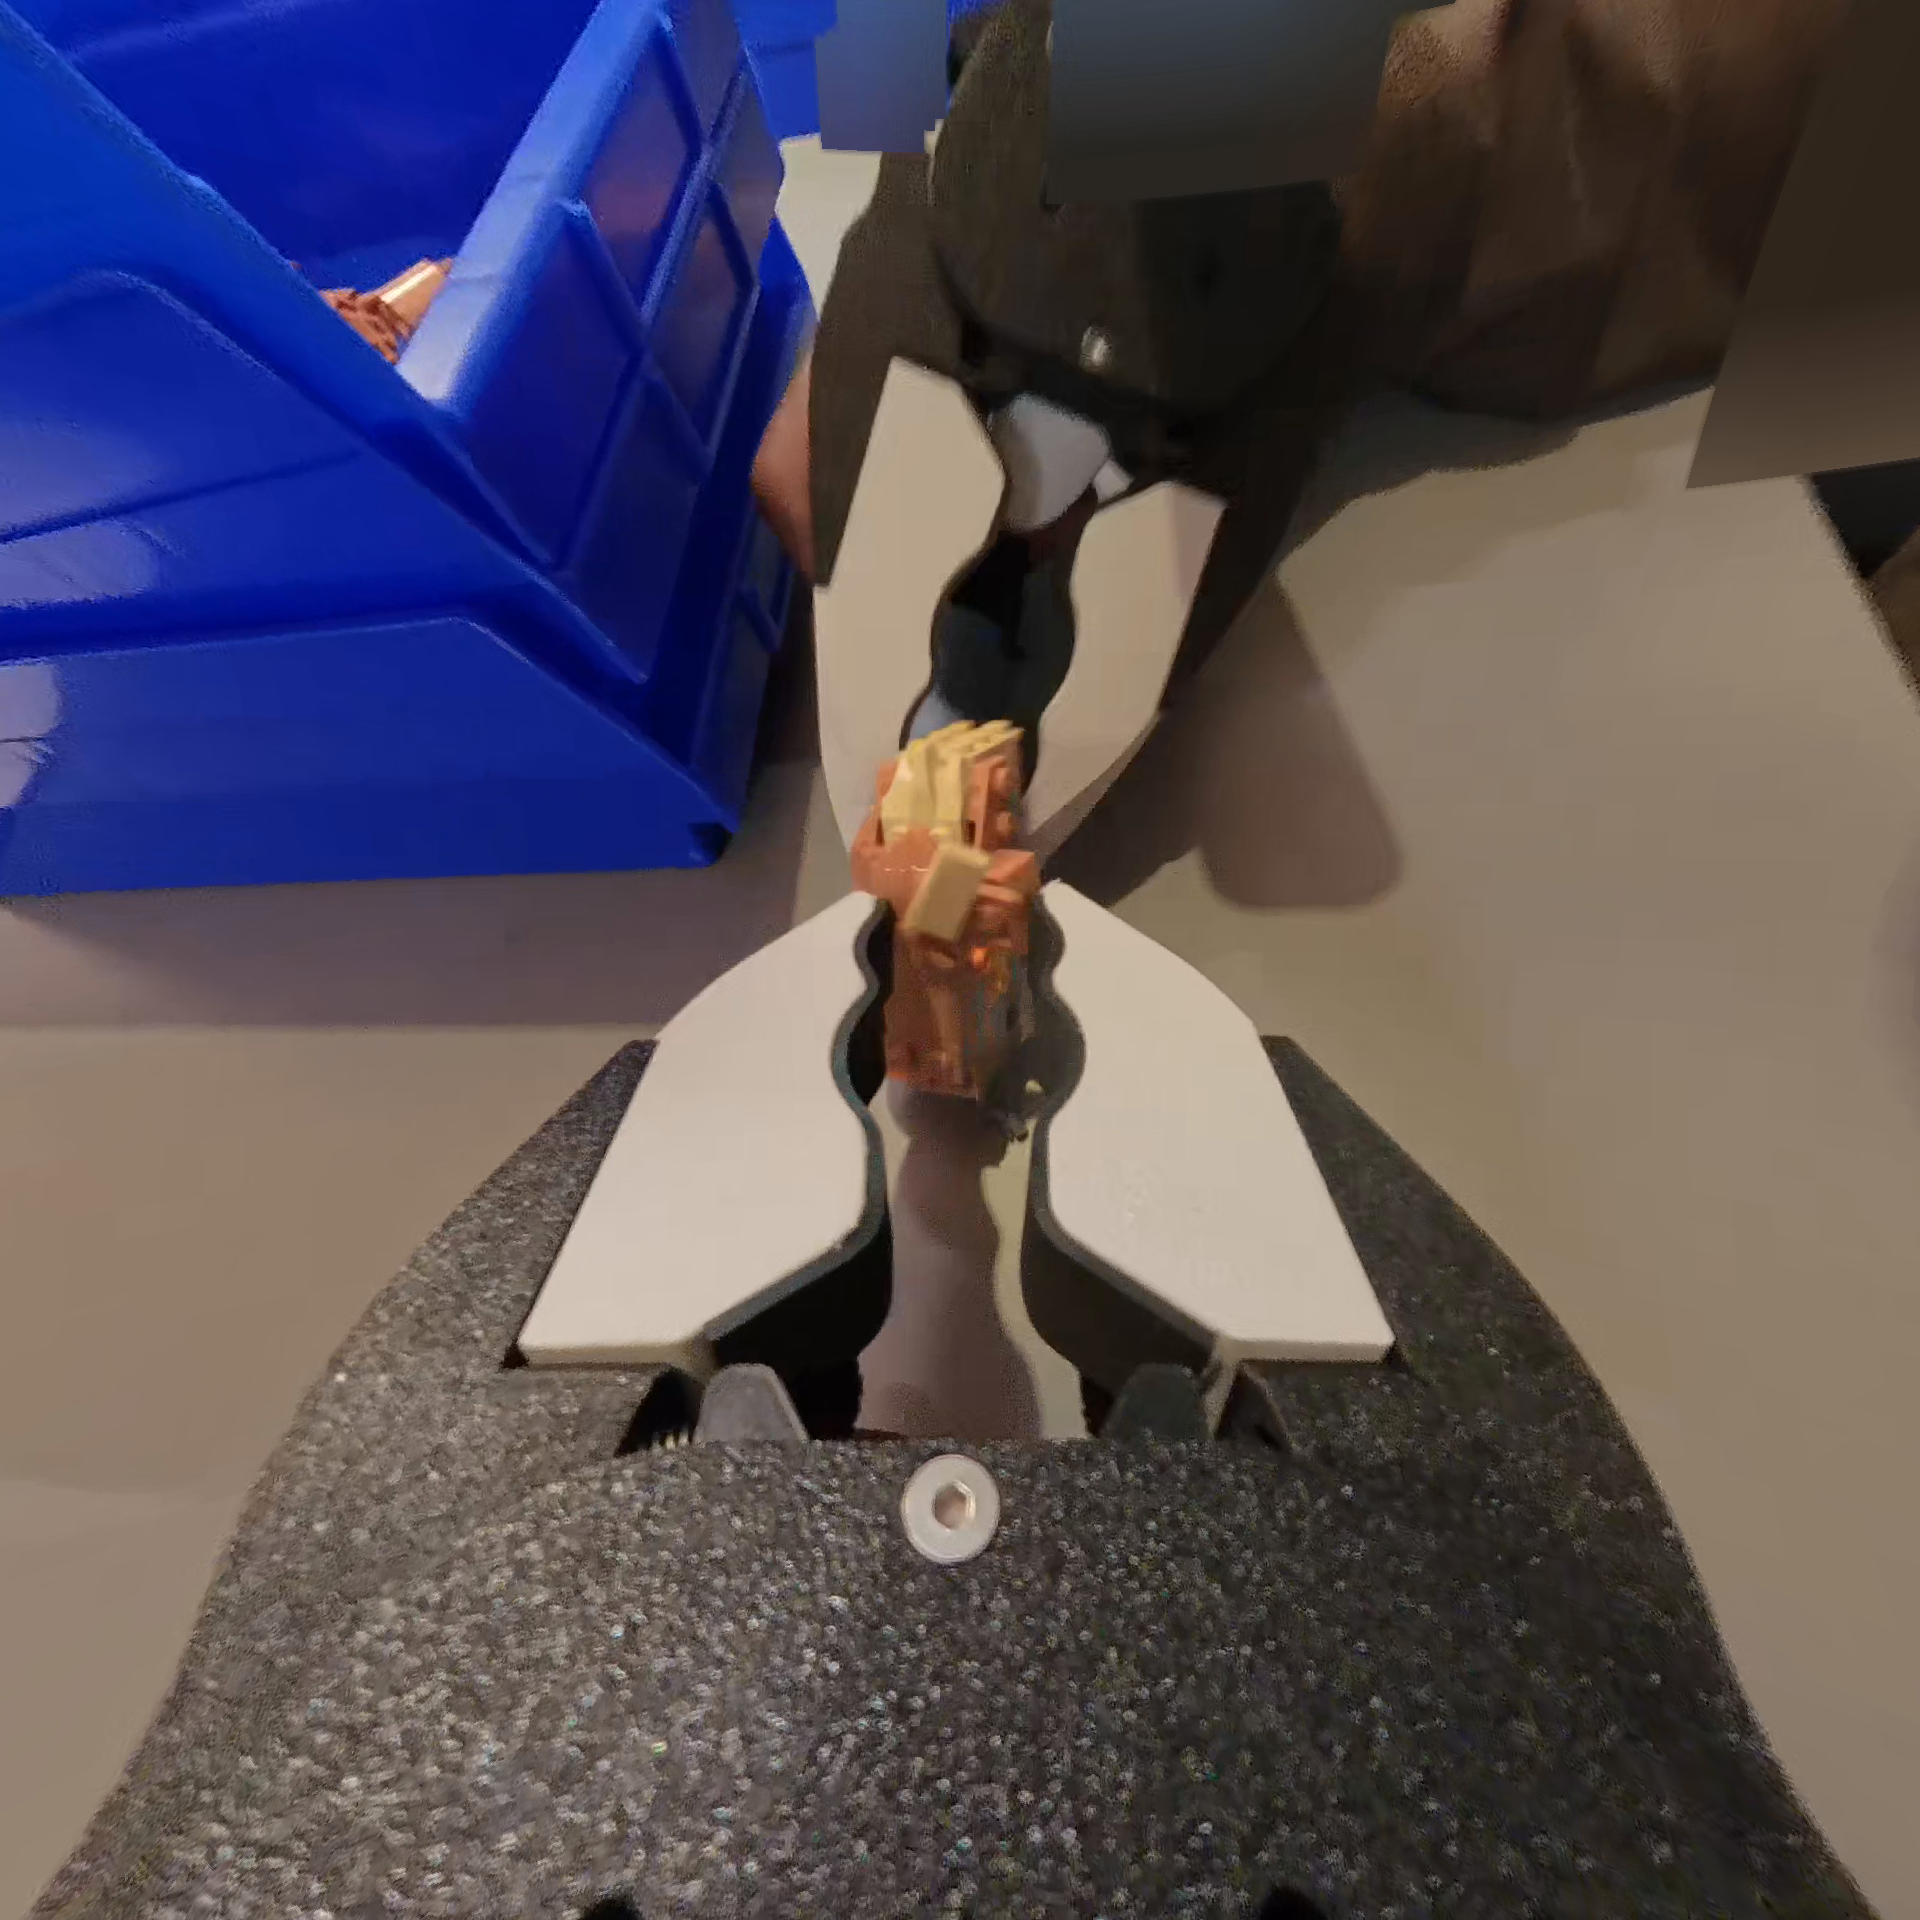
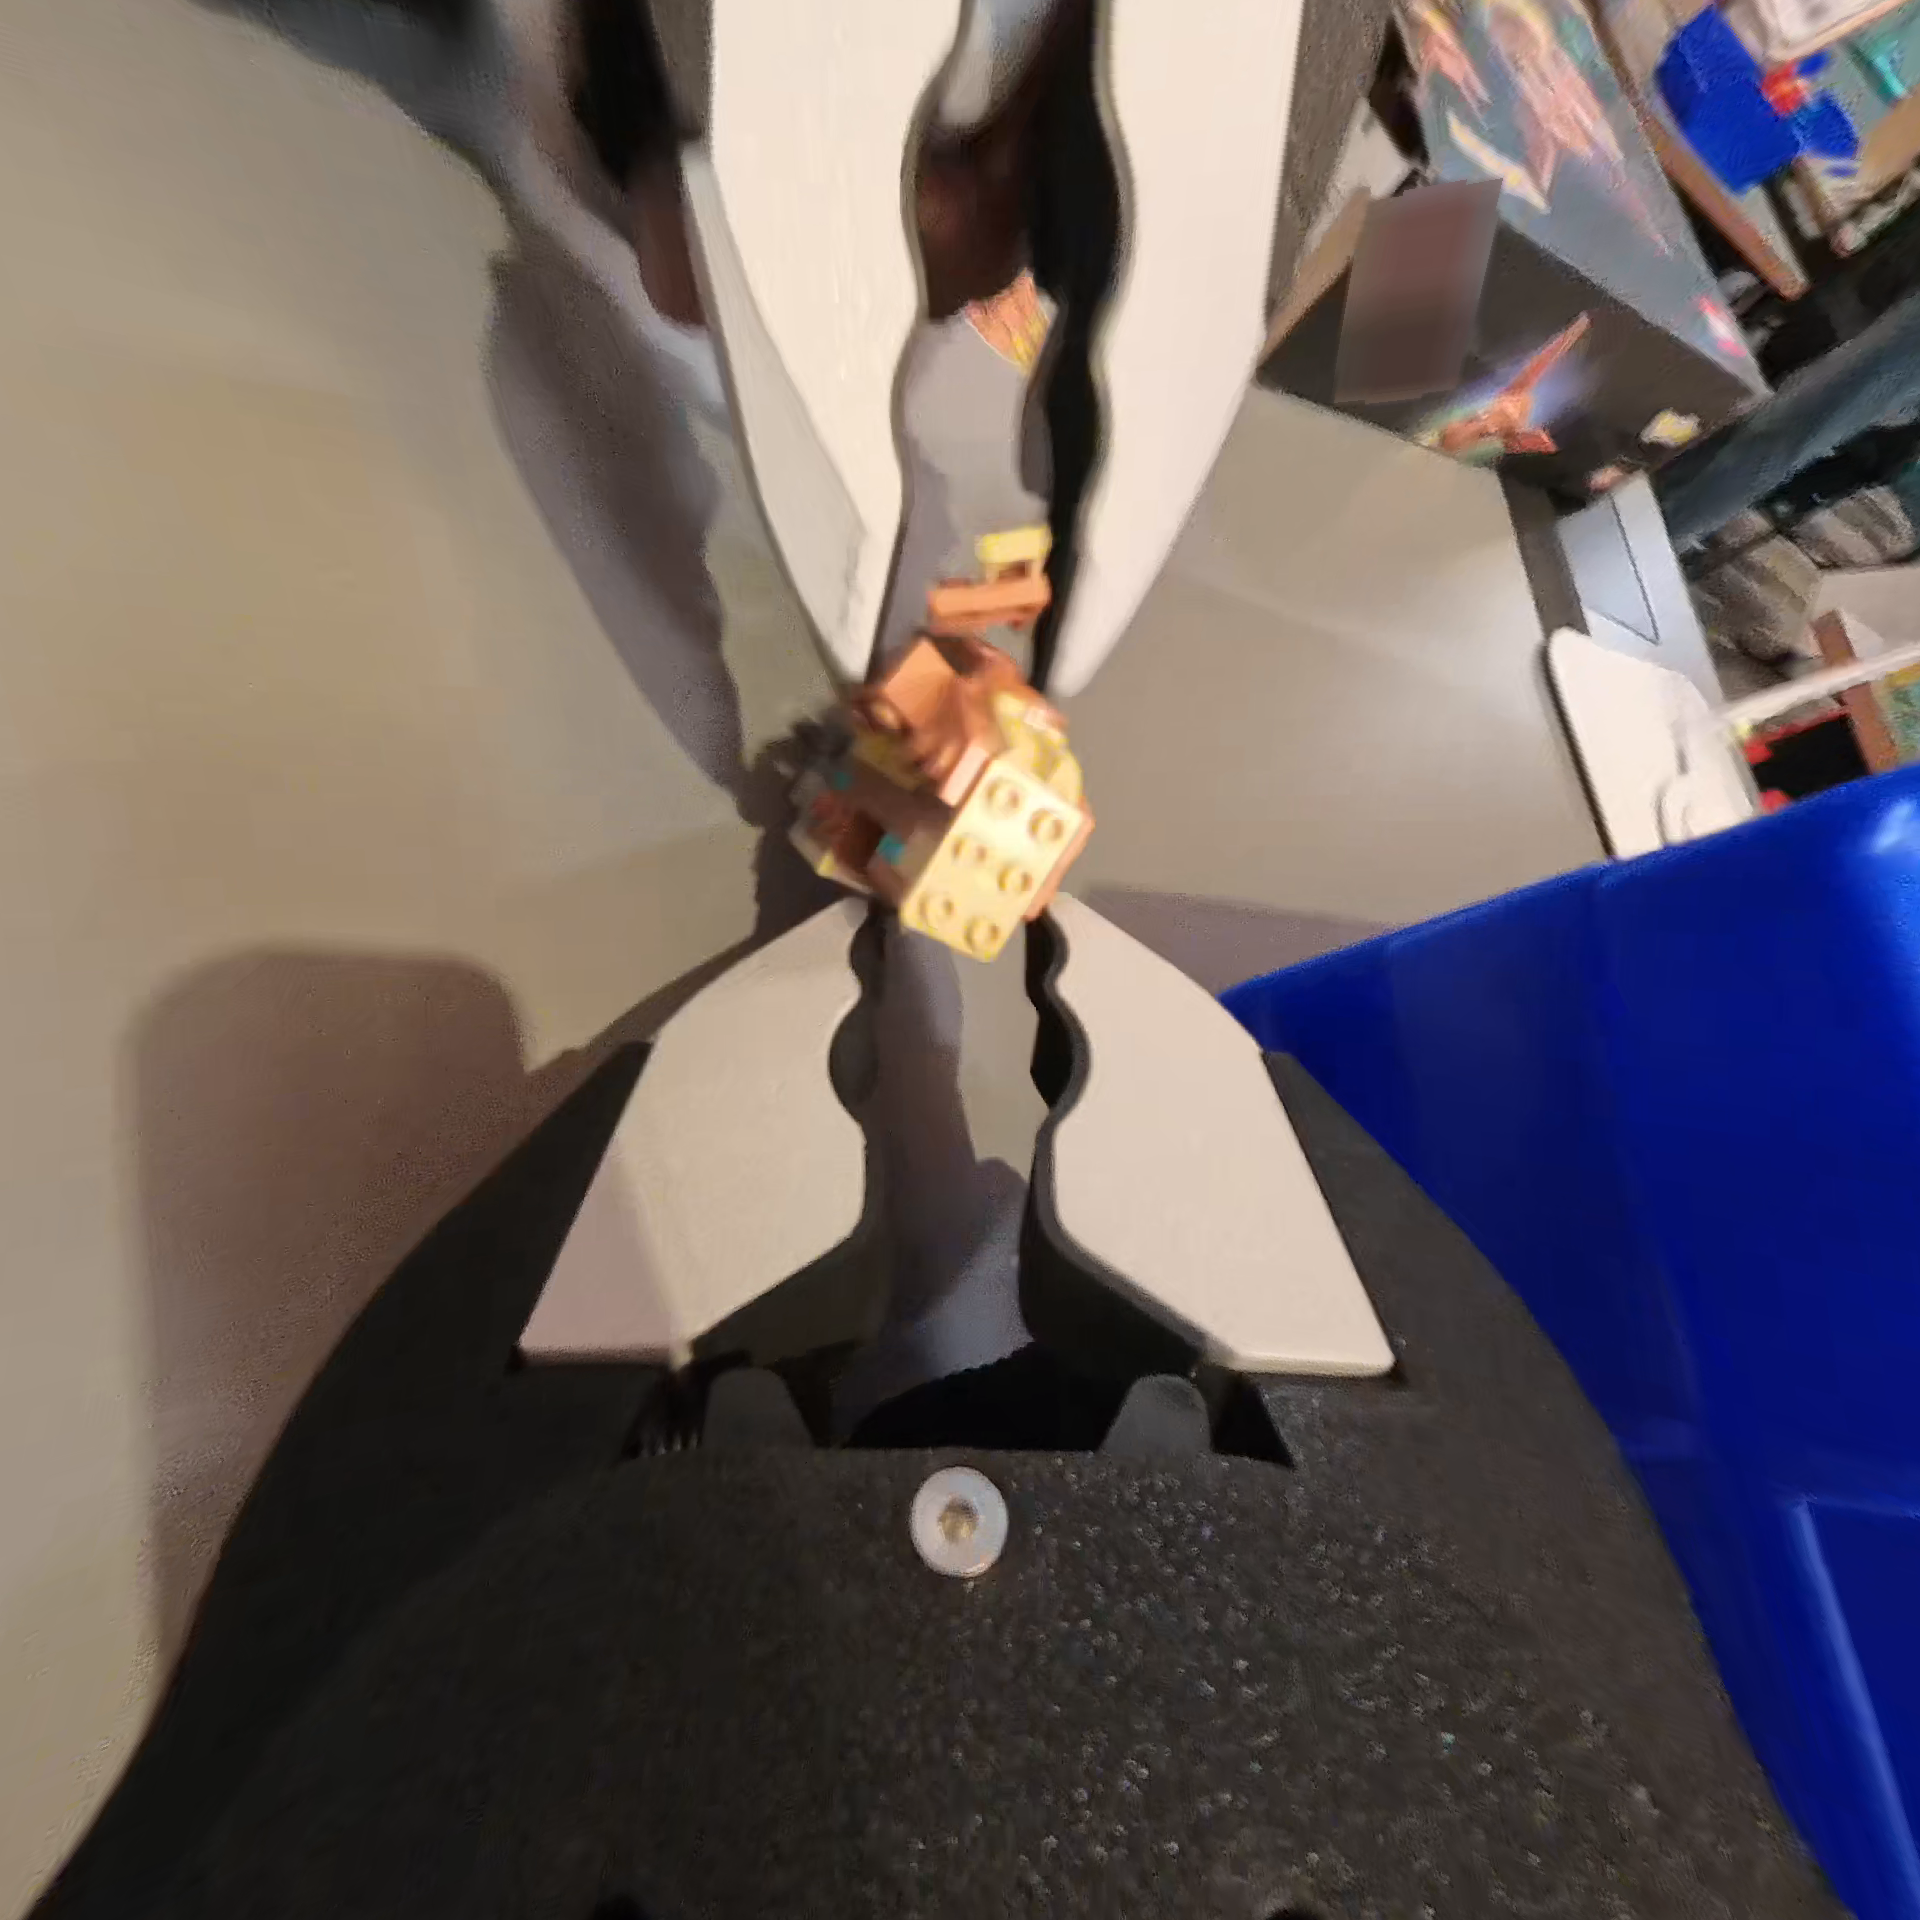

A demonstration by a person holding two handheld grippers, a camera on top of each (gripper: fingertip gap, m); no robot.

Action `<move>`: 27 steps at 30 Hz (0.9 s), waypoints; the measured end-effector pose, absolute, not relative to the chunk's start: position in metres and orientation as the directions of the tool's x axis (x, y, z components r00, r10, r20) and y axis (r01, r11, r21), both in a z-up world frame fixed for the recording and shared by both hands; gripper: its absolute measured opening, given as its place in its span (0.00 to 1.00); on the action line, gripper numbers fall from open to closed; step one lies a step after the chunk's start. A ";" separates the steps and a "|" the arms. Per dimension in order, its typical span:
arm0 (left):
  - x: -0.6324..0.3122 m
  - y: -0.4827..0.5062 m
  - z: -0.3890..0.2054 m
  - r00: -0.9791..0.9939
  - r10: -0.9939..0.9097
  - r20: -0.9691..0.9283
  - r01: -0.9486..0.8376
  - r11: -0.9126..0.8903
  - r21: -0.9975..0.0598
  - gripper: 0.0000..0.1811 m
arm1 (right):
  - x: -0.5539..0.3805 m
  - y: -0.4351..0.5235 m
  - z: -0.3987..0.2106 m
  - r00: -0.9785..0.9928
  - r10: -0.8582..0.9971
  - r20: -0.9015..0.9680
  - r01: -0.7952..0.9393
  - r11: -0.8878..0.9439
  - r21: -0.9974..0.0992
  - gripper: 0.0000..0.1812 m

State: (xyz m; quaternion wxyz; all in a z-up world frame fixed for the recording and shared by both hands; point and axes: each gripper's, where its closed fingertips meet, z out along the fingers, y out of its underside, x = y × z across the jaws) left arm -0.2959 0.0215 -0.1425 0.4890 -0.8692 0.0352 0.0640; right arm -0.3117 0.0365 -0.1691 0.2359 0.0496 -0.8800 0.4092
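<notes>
Both grippers are pinching the same little brick build (image 1: 951, 914), tip to tip, held up off the table (image 1: 1507, 831). The left gripper (image 1: 954, 925) has its pale, wavy-edged fingers closed on the orange end, which runs back down into the gap between them. The right gripper (image 2: 951, 914) comes in from the opposite side; its tips sit against the tan end, right at a square tan plate with round studs, and it looks clamped there, though that view is blurry so I can't swear how firm the grip is.

The build is a knobbly lump of glossy plastic: orange-brown blocks, tan sloped bits sticking out like little teeth, a speck of teal on one side.

The fingers are smooth matte grey with scalloped inner edges, set into black bodies with a rough, grainy foam-like texture and a shiny screw in the middle.

Further out, the table is plain beige and matte, with soft shadows under the tools. A big blue bin (image 1: 364, 520) of shiny ribbed plastic sits on the left gripper's left, with more orange pieces (image 1: 390, 307) down inside. Past the table edge there's a dark printed box (image 2: 1558, 343) and general clutter, too blurry to make out.
</notes>
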 end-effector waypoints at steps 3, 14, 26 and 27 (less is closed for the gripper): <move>-0.295 0.022 -0.143 0.995 0.002 -0.102 -0.087 -0.506 -0.858 0.11 | -0.317 0.038 -0.181 -0.896 0.142 0.421 -0.221 0.678 -0.701 0.06; -0.302 0.020 -0.154 0.993 0.064 -0.098 -0.047 -0.551 -0.833 0.11 | -0.329 0.054 -0.189 -0.911 0.240 0.337 -0.067 0.717 -0.693 0.01; -0.288 0.009 -0.135 0.990 0.030 -0.139 -0.099 -0.556 -0.825 0.15 | -0.287 0.058 -0.182 -0.965 0.100 0.243 -0.107 0.695 -0.711 0.07; -0.275 0.005 -0.135 0.992 -0.036 -0.122 -0.121 -0.566 -0.815 0.15 | -0.279 0.055 -0.179 -0.973 0.071 0.219 -0.114 0.680 -0.724 0.08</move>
